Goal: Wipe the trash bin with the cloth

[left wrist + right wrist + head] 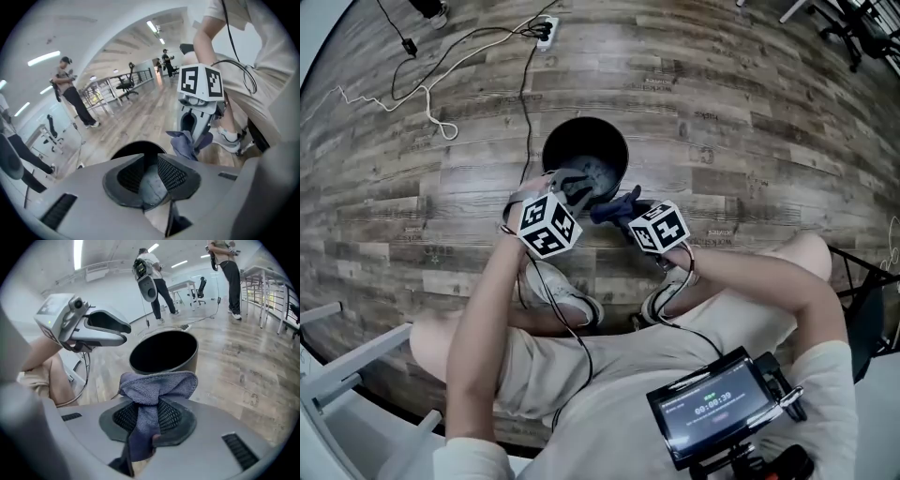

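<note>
The black round trash bin (585,155) stands upright on the wood floor, its inside dark. My left gripper (574,187) hovers over the bin's near rim; in the left gripper view its jaws (150,176) stand apart with nothing between them, the bin (136,149) showing beyond. To its right, my right gripper (625,202) is shut on a blue-grey cloth (612,208), held just outside the near rim. In the right gripper view the cloth (157,387) bunches out above the pads (173,416), with the bin (164,352) behind and the left gripper (93,329) at left.
Cables (441,66) and a power strip (546,30) lie on the floor beyond the bin. The person's shoes (572,300) sit close to the bin's near side. A white frame (337,375) is at lower left. People (152,282) and office chairs (125,85) stand farther off.
</note>
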